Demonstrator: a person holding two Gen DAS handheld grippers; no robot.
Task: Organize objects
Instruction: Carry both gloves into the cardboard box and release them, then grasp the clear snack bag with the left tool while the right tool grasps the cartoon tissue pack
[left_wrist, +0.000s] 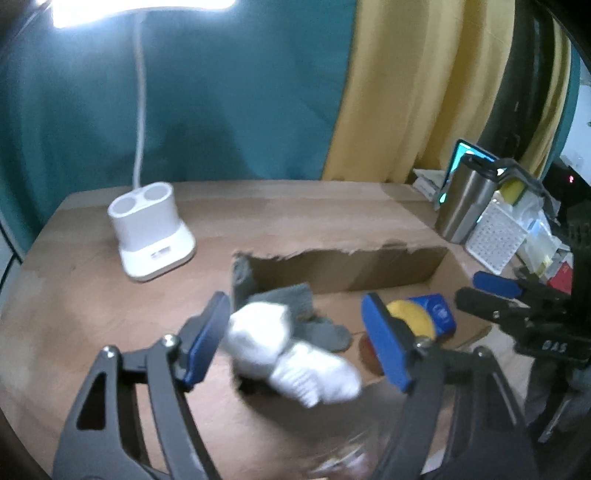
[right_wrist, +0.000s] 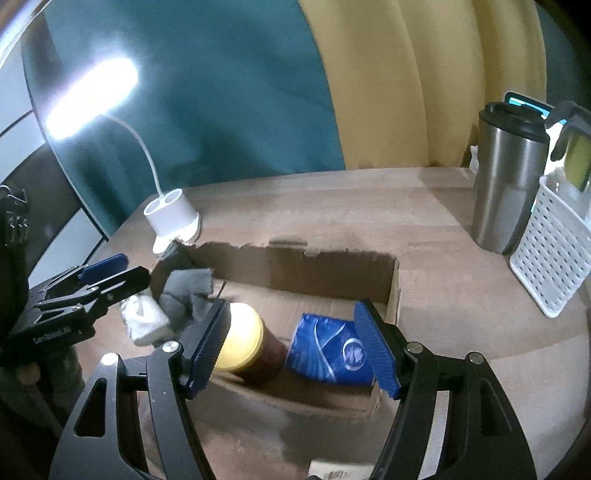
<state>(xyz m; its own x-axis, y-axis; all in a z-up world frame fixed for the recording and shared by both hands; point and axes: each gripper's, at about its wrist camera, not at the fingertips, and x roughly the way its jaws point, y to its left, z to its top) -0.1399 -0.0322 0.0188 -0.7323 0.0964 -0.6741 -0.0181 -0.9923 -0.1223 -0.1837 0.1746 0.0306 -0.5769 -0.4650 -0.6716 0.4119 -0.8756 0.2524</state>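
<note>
Four items mark the sorting so far: a yellow-lidded jar (right_wrist: 240, 341) and a blue pack (right_wrist: 328, 349) lie at the centre of the right wrist view inside a torn cardboard box (right_wrist: 295, 264), a grey sock (left_wrist: 295, 306) drapes over the box's left wall, and a white sock (left_wrist: 291, 354) sits mid-frame in the left wrist view, at the box's left edge. Whether the white sock is fully inside cannot be told through the blur. The left gripper (left_wrist: 295, 336) stands with jaws spread wide on either side of the white sock, gripping nothing; the right gripper (right_wrist: 291, 345) hovers low over jar and pack, jaws likewise apart and empty. Judged from this, most of the work looks done. Outward, a lamp (left_wrist: 151, 229) stands upper left, a steel tumbler (right_wrist: 506, 184) and white basket (right_wrist: 550, 258) at right.
</note>
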